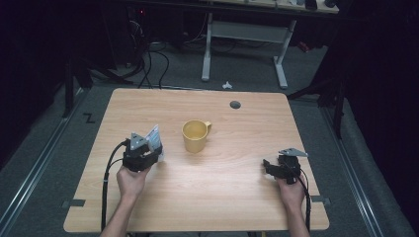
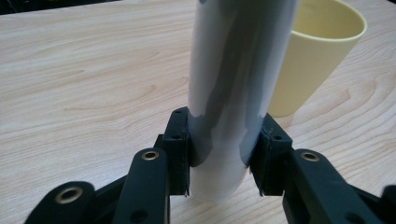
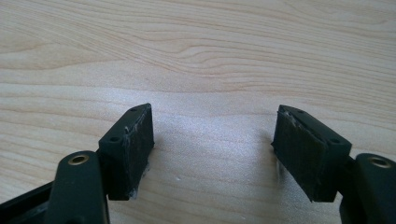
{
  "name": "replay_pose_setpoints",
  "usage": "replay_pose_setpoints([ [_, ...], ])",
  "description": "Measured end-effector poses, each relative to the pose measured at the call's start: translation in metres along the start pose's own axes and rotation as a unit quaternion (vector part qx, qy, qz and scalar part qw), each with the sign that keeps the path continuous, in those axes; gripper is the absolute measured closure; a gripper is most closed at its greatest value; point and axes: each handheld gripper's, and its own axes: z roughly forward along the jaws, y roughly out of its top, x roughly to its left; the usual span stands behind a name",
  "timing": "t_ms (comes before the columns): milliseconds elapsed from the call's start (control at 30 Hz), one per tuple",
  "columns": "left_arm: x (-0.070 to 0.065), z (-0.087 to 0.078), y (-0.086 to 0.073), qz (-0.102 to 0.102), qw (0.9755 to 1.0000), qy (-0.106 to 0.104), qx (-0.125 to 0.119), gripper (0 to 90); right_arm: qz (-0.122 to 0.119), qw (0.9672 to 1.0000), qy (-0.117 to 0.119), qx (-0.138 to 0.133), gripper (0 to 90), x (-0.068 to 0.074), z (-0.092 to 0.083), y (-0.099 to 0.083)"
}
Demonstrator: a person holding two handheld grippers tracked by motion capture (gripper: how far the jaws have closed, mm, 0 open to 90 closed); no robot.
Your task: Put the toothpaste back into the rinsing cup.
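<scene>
Now left tongs (image 2: 219, 154) clamp smooth grey-white tube (image 2: 238, 84) beside matte yellow cup (image 2: 313, 60); right tongs (image 3: 212, 149) gape, empty.

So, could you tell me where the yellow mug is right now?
In the high view the yellow mug stands mid-table, just right of the left gripper and its pale tube.

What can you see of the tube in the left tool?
The tube is a smooth, pale grey-white cylinder, plastic or glossy film by its look, with darker grey reflections down its length. The left tool clamps it near its rounded lower end, one black pad on each side. It stands roughly upright, slightly tilted, just left of the yellow cup over the wooden table. Its top is cropped.
</scene>
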Motion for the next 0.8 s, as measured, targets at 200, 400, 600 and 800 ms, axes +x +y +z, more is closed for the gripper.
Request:
replay_pose_setpoints([
  [200,0.000,-0.002,0.003,-0.008,0.9999,-0.011,0.000,63.3,0.000,1.0000,0.000,0.000,29.1,0.000,0.000,0.000],
  [400,-0.002,-0.005,0.010,-0.003,0.9999,-0.015,-0.002,63.3,0.000,1.0000,0.000,0.000,29.1,0.000,0.000,0.000],
  [600,-0.003,-0.004,0.016,0.003,0.9998,-0.022,0.001,63.1,0.000,1.0000,0.000,0.000,29.1,0.000,0.000,0.000],
  [800,-0.005,-0.005,0.021,0.004,0.9996,-0.028,-0.003,63.1,0.000,1.0000,0.000,0.000,29.1,0.000,0.000,0.000],
])
